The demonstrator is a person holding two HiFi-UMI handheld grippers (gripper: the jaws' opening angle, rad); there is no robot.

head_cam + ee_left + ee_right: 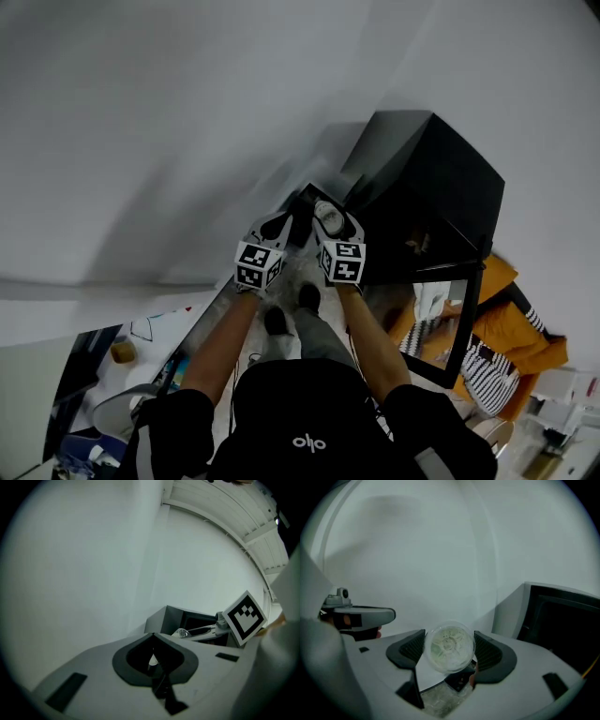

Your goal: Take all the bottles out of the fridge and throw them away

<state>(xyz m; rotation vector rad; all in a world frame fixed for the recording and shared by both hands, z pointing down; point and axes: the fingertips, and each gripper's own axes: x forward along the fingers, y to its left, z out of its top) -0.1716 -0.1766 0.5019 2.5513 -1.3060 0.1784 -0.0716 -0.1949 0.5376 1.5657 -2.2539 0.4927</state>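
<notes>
We've got the R gripper [449, 650] clamped on the clear bottle [448, 646], its long axis along the jaws. L gripper [153, 660] is shut, empty. The dark-mouthed box [562, 620], prob. the bin, sits at 3 o'clock; R is nearer.

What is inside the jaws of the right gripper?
A clear bottle is clamped between the jaws of the right gripper, seen end-on. Its round end covers the rest of the bottle, so its sides and other end cannot be seen.
</notes>
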